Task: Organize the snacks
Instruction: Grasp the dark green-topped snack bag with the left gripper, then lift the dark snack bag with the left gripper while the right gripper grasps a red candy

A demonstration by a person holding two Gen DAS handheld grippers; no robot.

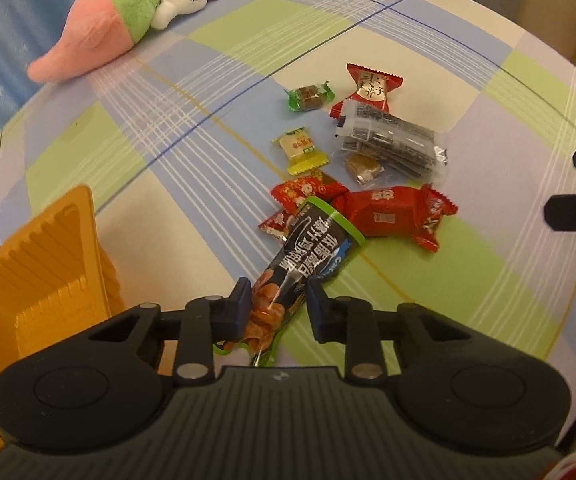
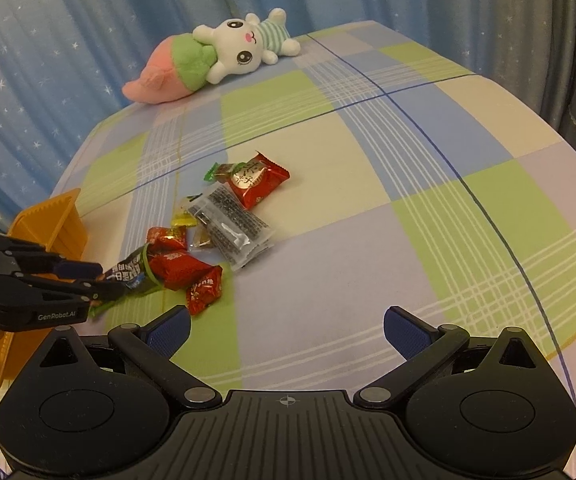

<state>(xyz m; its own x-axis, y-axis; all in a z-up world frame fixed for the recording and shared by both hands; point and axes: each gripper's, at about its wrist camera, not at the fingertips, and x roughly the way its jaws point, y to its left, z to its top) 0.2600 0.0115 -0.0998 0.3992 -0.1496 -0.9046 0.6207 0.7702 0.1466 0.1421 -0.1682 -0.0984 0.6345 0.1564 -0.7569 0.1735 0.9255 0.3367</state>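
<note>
My left gripper (image 1: 277, 304) is shut on a long dark snack pack with green ends (image 1: 308, 248), holding it by its near end just above the checked cloth. The pack also shows in the right wrist view (image 2: 131, 272), held by the left gripper (image 2: 101, 278). A pile of snacks lies beyond: red wrapped candies (image 1: 388, 212), a clear pack of dark strips (image 1: 392, 140), a yellow candy (image 1: 300, 150), a green-ended candy (image 1: 310, 96), a red-and-gold candy (image 1: 372, 88). My right gripper (image 2: 285, 334) is open and empty, right of the pile (image 2: 223, 220).
An orange plastic tray (image 1: 31, 276) stands at the left beside the left gripper; it also shows in the right wrist view (image 2: 53, 220). A plush rabbit with a carrot (image 2: 215, 56) lies at the far edge. Blue curtains (image 2: 87, 20) hang behind the table.
</note>
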